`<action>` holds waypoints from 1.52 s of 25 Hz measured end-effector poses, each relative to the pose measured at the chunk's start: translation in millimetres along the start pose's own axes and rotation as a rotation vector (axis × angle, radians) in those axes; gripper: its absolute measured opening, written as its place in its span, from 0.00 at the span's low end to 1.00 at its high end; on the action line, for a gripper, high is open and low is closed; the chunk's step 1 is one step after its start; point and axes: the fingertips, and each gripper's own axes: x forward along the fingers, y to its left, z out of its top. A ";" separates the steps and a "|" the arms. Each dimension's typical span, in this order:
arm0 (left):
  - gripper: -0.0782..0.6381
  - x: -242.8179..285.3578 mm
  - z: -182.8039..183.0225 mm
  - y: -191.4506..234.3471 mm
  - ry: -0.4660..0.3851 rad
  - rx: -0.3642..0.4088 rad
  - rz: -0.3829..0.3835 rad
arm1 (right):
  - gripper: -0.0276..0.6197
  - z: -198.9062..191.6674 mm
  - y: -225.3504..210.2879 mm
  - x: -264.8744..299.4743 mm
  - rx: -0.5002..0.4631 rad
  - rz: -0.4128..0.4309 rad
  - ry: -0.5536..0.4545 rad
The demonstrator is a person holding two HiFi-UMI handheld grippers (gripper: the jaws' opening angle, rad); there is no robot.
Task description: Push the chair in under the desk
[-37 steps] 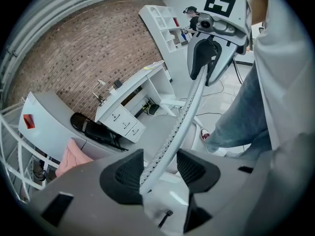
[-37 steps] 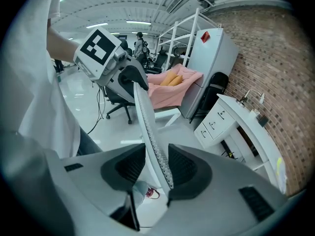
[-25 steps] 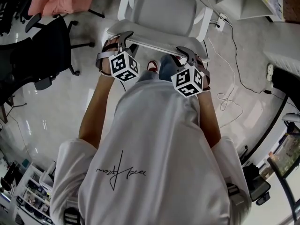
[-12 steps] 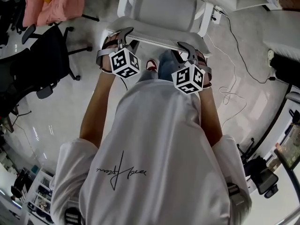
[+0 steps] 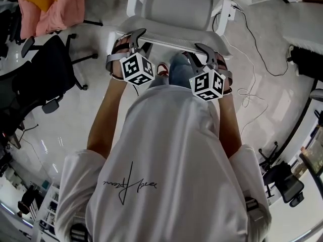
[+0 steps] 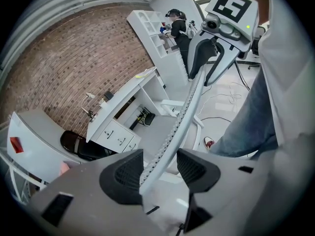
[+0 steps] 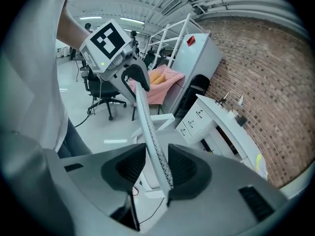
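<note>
The white office chair (image 5: 176,4) stands right in front of the person, its backrest's top edge (image 5: 171,34) nearest. My left gripper (image 5: 132,38) straddles that edge at its left end and my right gripper (image 5: 203,52) at its right end. In the left gripper view the thin perforated backrest edge (image 6: 172,132) runs between the left gripper's (image 6: 160,168) pads with gaps beside it, jaws open. The right gripper's (image 7: 156,166) jaws stand open around the same edge (image 7: 150,136). A white desk (image 6: 123,102) stands against the brick wall beyond the chair.
A black office chair (image 5: 45,69) and a pink cloth (image 5: 50,9) are to the left. Cables (image 5: 252,59) trail over the floor at the right. White drawers (image 6: 115,136) sit under the desk. The person's shoe (image 5: 162,70) is just behind the chair.
Both grippers stay astride the backrest's top edge. The person and chair have shifted slightly over the floor; the cables and black chair have slid in the view.
</note>
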 end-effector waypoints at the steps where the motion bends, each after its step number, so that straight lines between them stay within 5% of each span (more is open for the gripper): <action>1: 0.40 1.8 3.7 0.7 -0.003 0.003 0.003 | 0.29 -2.1 -3.4 -0.7 -0.002 -0.006 -0.001; 38: 0.40 48.7 80.5 21.8 -0.060 0.049 -0.023 | 0.29 -46.0 -81.5 -1.5 0.019 -0.052 0.013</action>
